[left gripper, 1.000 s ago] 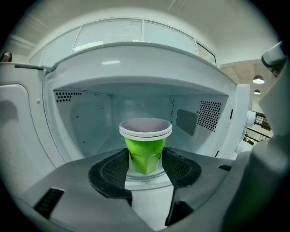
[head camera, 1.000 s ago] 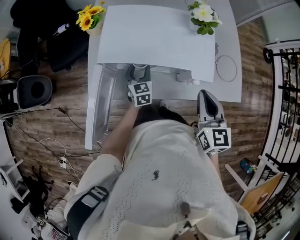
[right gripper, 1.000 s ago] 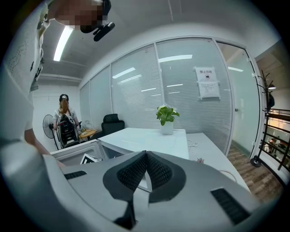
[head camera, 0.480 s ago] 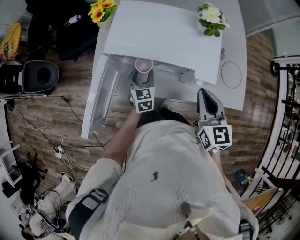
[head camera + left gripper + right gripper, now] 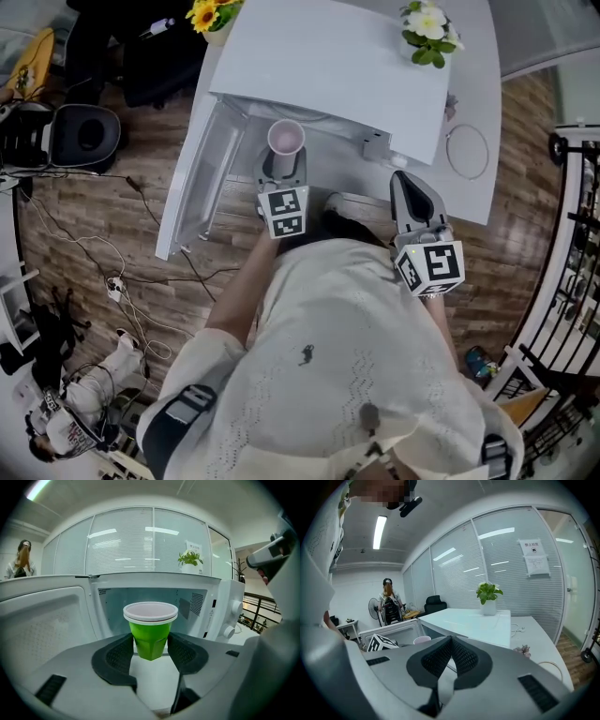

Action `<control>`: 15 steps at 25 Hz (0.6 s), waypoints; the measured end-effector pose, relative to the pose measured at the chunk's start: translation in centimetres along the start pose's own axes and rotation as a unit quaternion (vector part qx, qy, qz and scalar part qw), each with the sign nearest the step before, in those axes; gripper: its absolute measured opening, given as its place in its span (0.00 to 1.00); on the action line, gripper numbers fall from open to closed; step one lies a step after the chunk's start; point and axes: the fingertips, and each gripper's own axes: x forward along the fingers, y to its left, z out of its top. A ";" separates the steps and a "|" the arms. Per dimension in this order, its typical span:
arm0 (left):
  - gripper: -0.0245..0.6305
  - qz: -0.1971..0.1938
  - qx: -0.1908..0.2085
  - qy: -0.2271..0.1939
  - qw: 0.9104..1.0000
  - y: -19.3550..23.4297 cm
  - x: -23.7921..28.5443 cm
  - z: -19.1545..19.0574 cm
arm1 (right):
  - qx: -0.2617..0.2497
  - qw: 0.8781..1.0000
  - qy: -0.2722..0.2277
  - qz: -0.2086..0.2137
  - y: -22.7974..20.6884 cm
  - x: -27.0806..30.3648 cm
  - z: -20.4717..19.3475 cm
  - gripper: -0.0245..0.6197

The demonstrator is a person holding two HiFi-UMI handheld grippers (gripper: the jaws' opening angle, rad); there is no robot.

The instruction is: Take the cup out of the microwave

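Observation:
A green cup with a white rim sits between the pads of my left gripper, which is shut on its sides. In the head view the cup hangs just in front of the white microwave, over the gap beside its door, which is swung open to the left. My left gripper points at the cavity. My right gripper is shut and holds nothing; it stays to the right of the opening, by the table edge. From its own view the right gripper points past the cup.
A white-flowered plant and yellow sunflowers stand at the back corners. A cable loop lies on the table at right. A black chair and floor cables are at left. A person stands far behind.
The left gripper has drawn back toward me with the cup, which has come out from under the microwave's top into plain sight. The right gripper has stayed in place.

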 end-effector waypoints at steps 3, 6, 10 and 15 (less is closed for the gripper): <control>0.42 0.005 -0.005 -0.004 1.000 -0.3 -1.3 0.0 | -0.003 1.000 0.002 0.010 -0.1 0.1 -0.3 0.05; 0.42 0.009 -0.009 -0.008 1.000 -0.6 -2.5 0.4 | -0.004 1.000 0.005 0.022 -0.1 0.3 -0.5 0.05; 0.42 0.014 -0.007 -0.018 1.000 -0.9 -4.3 1.1 | -0.013 0.999 0.005 0.042 0.6 0.7 -0.5 0.05; 0.42 0.005 -0.008 -0.026 1.000 -1.6 -6.3 2.2 | -0.020 0.998 0.004 0.064 1.5 1.1 -0.4 0.05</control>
